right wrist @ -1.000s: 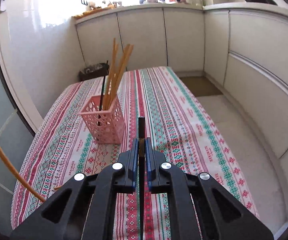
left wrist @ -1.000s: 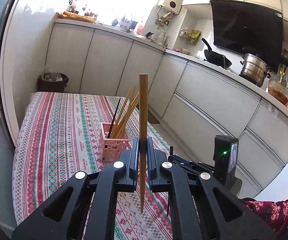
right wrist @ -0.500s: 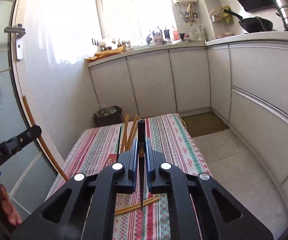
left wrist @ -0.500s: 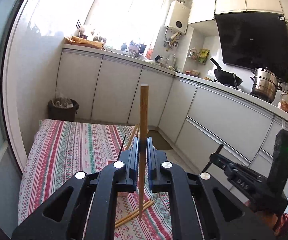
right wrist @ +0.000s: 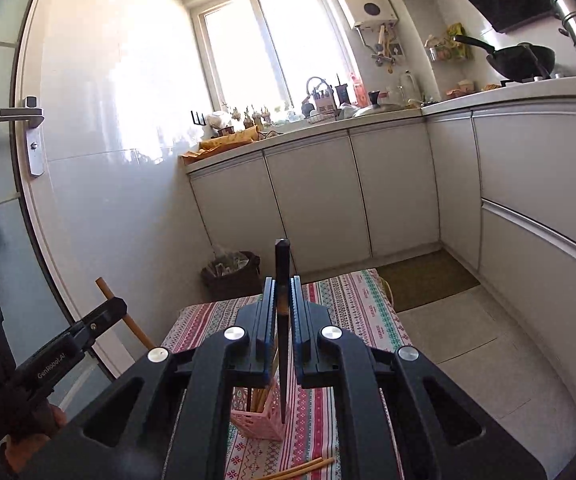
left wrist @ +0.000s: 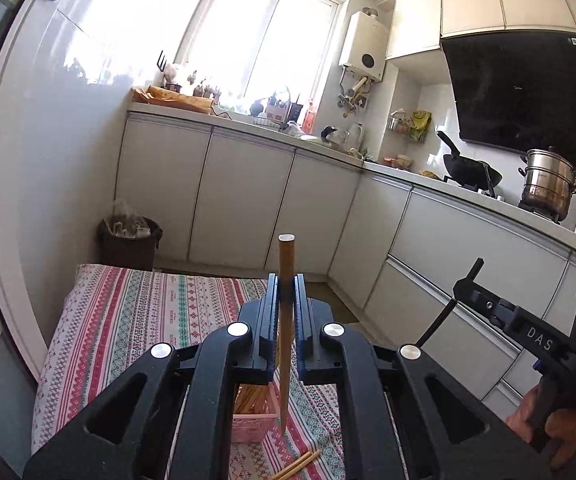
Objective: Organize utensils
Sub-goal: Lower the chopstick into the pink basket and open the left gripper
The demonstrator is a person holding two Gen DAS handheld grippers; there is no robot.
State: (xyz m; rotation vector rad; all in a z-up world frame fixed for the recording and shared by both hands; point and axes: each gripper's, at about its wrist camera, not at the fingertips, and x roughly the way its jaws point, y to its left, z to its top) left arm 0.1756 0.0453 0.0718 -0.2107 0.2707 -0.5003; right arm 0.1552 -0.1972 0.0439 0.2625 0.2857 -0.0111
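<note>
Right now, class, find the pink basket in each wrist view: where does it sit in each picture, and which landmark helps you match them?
Left wrist view: the pink basket sits low centre, mostly hidden behind the left gripper.
Right wrist view: it sits low centre, behind the right gripper.
Shared landmark: the dark bin beyond the striped tablecloth.

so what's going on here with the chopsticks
A person holds a claw in each hand above a table with a striped cloth. The left claw is shut on a wooden chopstick, held about upright; the right claw is shut on a dark chopstick. Below them a pink basket already holds several chopsticks, and a loose pair lies on the cloth near it. Neither held chopstick is in the basket yet.
</note>
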